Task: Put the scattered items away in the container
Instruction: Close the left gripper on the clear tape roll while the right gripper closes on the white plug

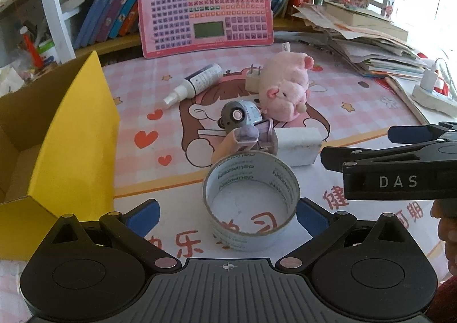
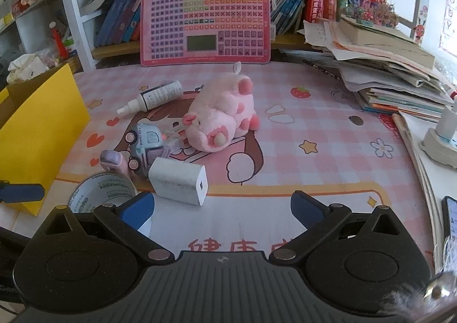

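The grey roll of adhesive tape (image 1: 251,203) is seen standing on its edge on the pink cartoon-printed desk mat (image 1: 357,100), directly ahead of the left gripper (image 1: 227,213), whose 2 blue-padded fingers are spread wide to either side of the roll without touching it. The right gripper (image 2: 222,207) is likewise held wide apart with nothing between its pads, just short of the white rectangular charger block (image 2: 180,183).

The yellow cardboard box (image 1: 77,134), taken to be the container, stands open just left of the roll. Behind the roll lie a small grey-blue toy truck (image 1: 242,114), a pink plush pig (image 1: 285,86) and a white spray bottle (image 1: 197,81).

The roll is judged light and stiff, though its thin cardboard-and-film wall could flex if squeezed hard. Its outer face looks smooth and may slip. A hold across the full diameter seems possible, but pinching 1 wall, with 1 pad inside the ring and 1 outside, is judged more secure. Rolling away is a risk if it is nudged.
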